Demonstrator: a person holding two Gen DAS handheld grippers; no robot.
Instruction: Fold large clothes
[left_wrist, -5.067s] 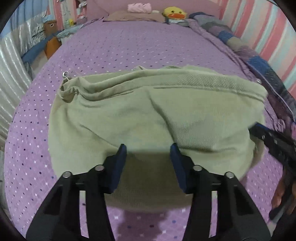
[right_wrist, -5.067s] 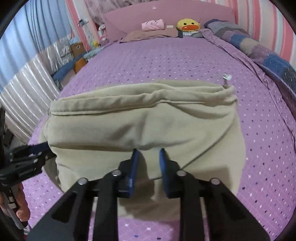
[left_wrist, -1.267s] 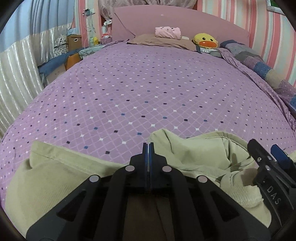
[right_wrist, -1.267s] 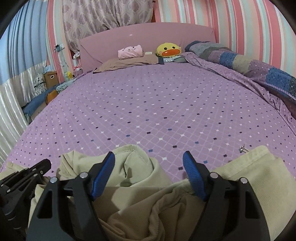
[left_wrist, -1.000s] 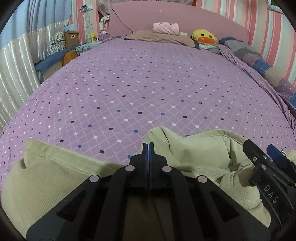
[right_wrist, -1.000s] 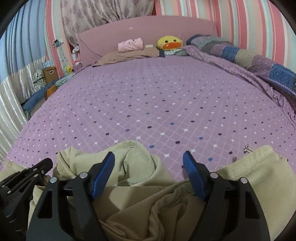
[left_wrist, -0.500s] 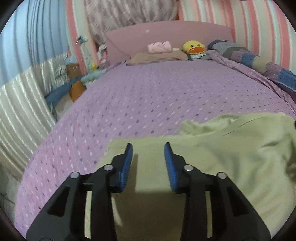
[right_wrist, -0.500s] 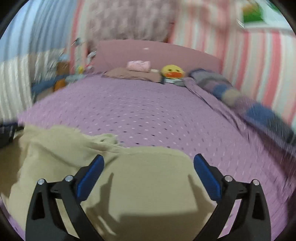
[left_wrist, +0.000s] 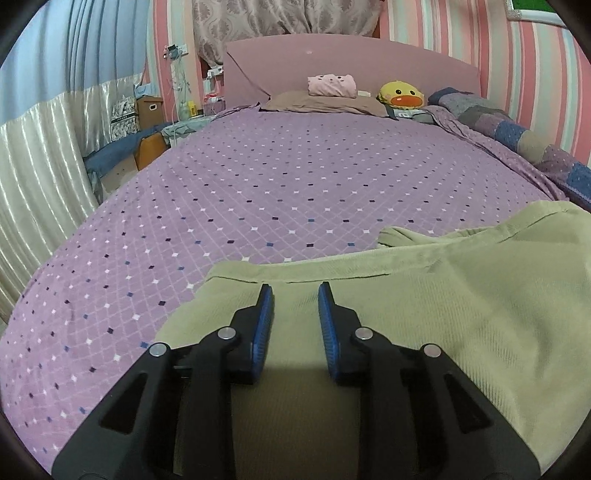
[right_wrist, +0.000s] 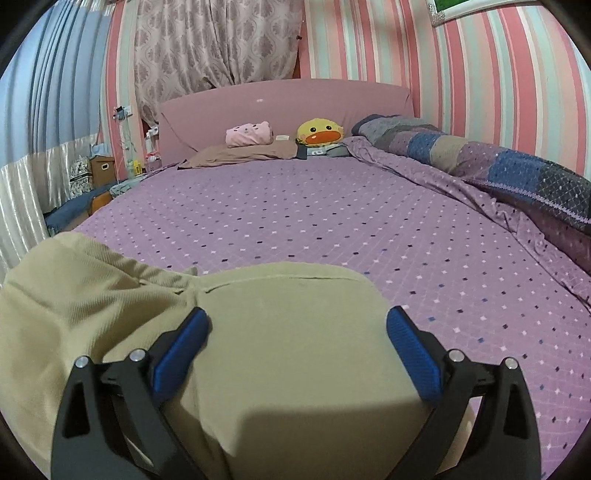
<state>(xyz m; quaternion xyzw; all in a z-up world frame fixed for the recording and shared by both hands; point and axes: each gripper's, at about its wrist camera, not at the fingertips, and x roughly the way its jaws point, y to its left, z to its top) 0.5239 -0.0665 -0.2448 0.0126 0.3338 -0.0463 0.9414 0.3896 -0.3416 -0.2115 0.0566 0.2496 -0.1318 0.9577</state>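
Fold laid, both grippers let go: left gripper (left_wrist: 295, 295) slightly parted and empty, right gripper (right_wrist: 297, 325) spread wide, garment (left_wrist: 424, 314) at the bed's (left_wrist: 295, 192) near edge — next, regrip an edge.

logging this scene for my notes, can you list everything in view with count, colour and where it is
ribbed corduroy garment: one, pale green, folded on the near end of the bed
diamond-dotted bedspread: one, purple, covering the bed
padded headboard: one, pink, far end
flat pillow: one, brown, by the headboard
rolled plush: one, pink, on the pillow
duck plush: one, yellow, beside the pillow
patchwork quilt: one, blue and grey, bunched along the right edge
left gripper: black, blue pads, jaws slightly apart above the garment
right gripper: jaws wide, nothing held
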